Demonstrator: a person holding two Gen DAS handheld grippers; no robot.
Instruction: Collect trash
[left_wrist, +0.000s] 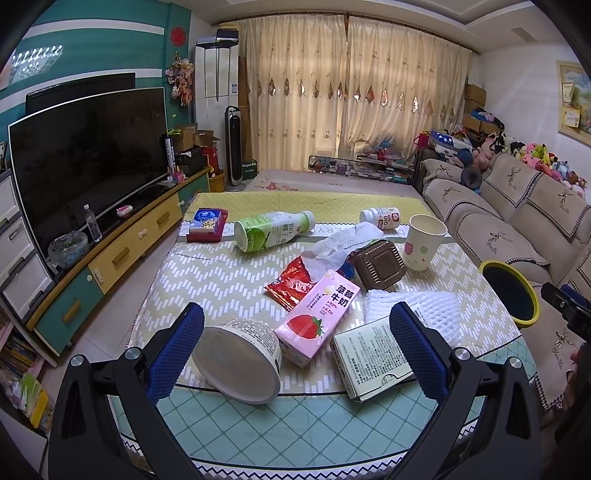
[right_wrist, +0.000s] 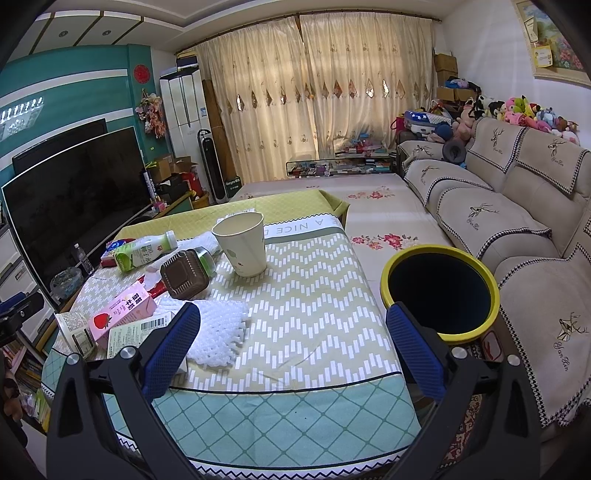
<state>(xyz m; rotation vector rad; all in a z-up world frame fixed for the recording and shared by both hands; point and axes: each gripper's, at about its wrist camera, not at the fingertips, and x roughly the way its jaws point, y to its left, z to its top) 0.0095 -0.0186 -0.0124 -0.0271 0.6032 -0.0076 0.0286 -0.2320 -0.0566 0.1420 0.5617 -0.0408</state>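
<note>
A cloth-covered table (right_wrist: 314, 295) strewn with trash; beside its right edge stands a yellow-rimmed bin (right_wrist: 439, 291), its dark inside showing nothing. The left gripper (left_wrist: 295, 350) hovers over the table's near edge, fingers spread wide and empty, framing a tipped white tub (left_wrist: 240, 360), a pink strawberry milk carton (left_wrist: 317, 319) and a printed box (left_wrist: 373, 360); the tub looks empty. The right gripper (right_wrist: 293, 347) is likewise wide open and empty, between a white foam net (right_wrist: 218, 328) and the bin. Farther back on the table stands an upright paper cup (right_wrist: 242, 243), seemingly empty. Likely best: close on the tub's wall, not its rim, then carry it over the bin.
</note>
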